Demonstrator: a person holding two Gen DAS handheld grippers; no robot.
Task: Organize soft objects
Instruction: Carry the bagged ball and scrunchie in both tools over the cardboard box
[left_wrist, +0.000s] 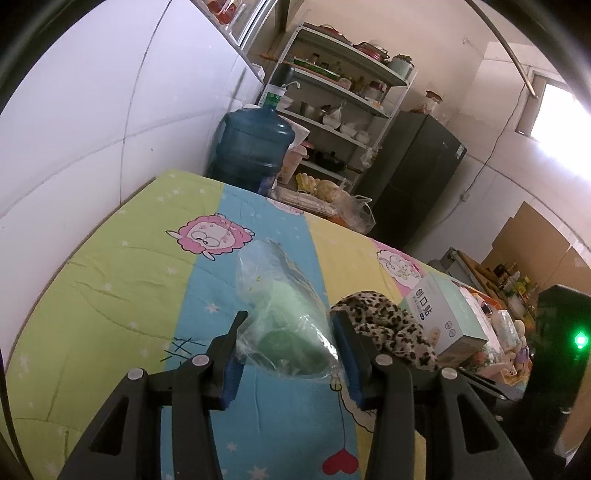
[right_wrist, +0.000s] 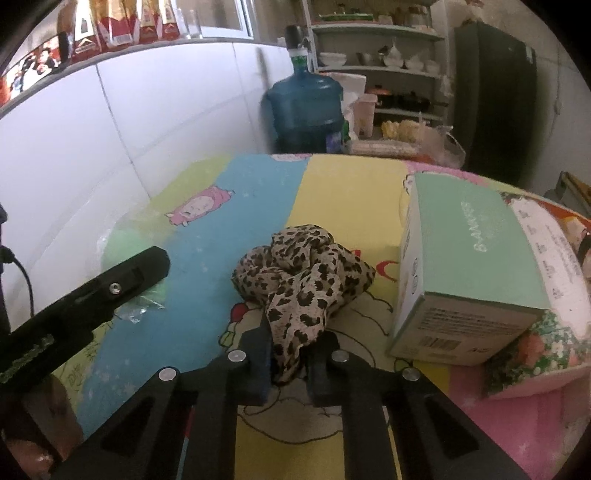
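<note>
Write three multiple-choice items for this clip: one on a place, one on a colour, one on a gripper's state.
1. Where does the mint-green box stand relative to the leopard-print cloth, in the right wrist view?
A) to its right B) on top of it C) behind the water jug
2. What colour is the roll inside the clear bag?
A) red B) green C) black
3. What is the right gripper doing?
A) open over bare quilt B) shut on the box C) shut on the cloth

A: box stands right of it. B: green shows through. C: fabric pinched.

Home kitchen: crockery shelves (left_wrist: 343, 110), fridge (left_wrist: 417, 173)
</note>
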